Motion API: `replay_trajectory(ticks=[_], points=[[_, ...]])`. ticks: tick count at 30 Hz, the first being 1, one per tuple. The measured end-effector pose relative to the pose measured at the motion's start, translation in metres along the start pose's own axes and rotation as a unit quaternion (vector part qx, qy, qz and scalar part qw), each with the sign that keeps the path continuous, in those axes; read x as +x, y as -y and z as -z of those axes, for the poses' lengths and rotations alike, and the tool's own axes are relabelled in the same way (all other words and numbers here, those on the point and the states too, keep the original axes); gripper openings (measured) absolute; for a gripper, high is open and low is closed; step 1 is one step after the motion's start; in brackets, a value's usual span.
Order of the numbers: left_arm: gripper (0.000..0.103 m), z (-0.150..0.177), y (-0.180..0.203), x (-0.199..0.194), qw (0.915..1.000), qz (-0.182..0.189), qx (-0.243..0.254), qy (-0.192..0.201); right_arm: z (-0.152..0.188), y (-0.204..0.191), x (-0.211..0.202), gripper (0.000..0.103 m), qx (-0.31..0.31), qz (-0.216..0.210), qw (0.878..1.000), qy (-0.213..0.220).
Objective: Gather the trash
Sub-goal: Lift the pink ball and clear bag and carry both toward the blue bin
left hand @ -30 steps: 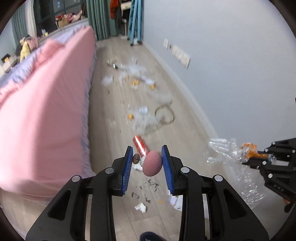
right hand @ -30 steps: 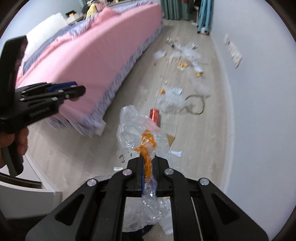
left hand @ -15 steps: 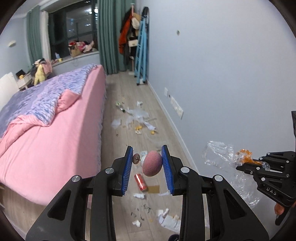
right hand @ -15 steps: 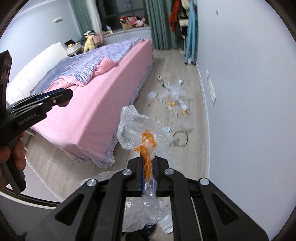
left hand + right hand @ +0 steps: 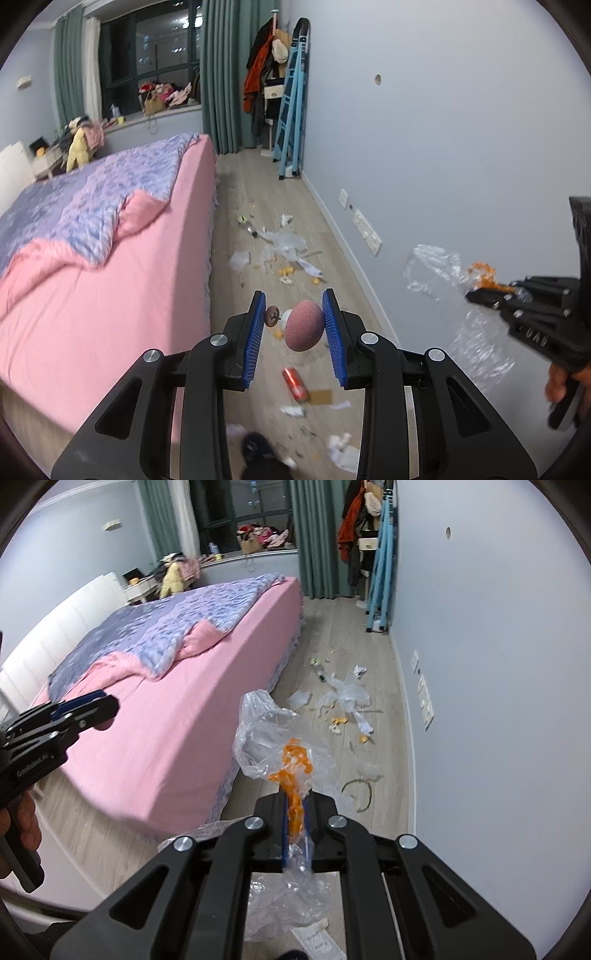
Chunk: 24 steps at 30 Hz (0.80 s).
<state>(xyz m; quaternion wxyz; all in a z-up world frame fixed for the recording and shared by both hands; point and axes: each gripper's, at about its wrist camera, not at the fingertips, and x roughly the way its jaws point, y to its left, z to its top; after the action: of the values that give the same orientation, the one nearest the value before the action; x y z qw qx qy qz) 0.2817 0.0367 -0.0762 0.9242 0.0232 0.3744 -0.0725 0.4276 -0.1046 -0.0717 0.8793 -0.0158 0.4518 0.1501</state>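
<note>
The left tool (image 5: 293,326) squeezes a pink ball (image 5: 303,325) between its blue pads. The right tool (image 5: 295,808) pinches a clear plastic bag (image 5: 273,738).

This is a bedroom in a home. A wide bed with a pink sheet (image 5: 192,716) and a rumpled lavender floral quilt (image 5: 177,635) fills most of it, with a white padded headboard (image 5: 70,616) at its head. Teal floor-length curtains (image 5: 218,74) frame a dark window (image 5: 147,55) whose sill is heaped with clothes. Jackets hang on a coat stand (image 5: 264,77) in the corner beside a light blue folding ladder (image 5: 293,103). The pale wood-plank floor (image 5: 332,627) along the grey-blue wall (image 5: 443,129) is strewn with scraps of paper and plastic litter (image 5: 284,243).
</note>
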Motion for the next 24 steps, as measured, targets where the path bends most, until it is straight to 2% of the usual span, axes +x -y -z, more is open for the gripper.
replay_trajectory(ticks=[3,7,12,18,22,24], points=[[0.03,-0.028,-0.026,0.024,0.9997,0.008,0.023,-0.001,-0.034,-0.008,0.021,0.007,0.025,0.009,1.0,-0.009],[0.03,-0.077,-0.058,0.064,0.9974,0.034,0.063,0.009,-0.069,-0.011,0.039,0.007,0.035,0.04,0.999,0.005],[0.03,-0.13,-0.076,0.106,0.9974,0.04,0.058,0.017,-0.116,0.011,0.059,0.007,0.055,0.057,0.997,0.016],[0.03,-0.193,-0.062,0.179,0.9973,0.051,0.052,0.01,-0.165,0.054,0.105,0.007,0.051,0.053,0.997,0.014],[0.03,-0.235,-0.038,0.24,0.999,0.022,0.037,0.011,-0.205,0.106,0.157,0.007,0.033,0.013,0.999,0.009],[0.03,-0.261,-0.023,0.274,0.9998,0.011,0.011,-0.01,-0.232,0.134,0.178,0.007,0.017,-0.009,1.0,0.001]])
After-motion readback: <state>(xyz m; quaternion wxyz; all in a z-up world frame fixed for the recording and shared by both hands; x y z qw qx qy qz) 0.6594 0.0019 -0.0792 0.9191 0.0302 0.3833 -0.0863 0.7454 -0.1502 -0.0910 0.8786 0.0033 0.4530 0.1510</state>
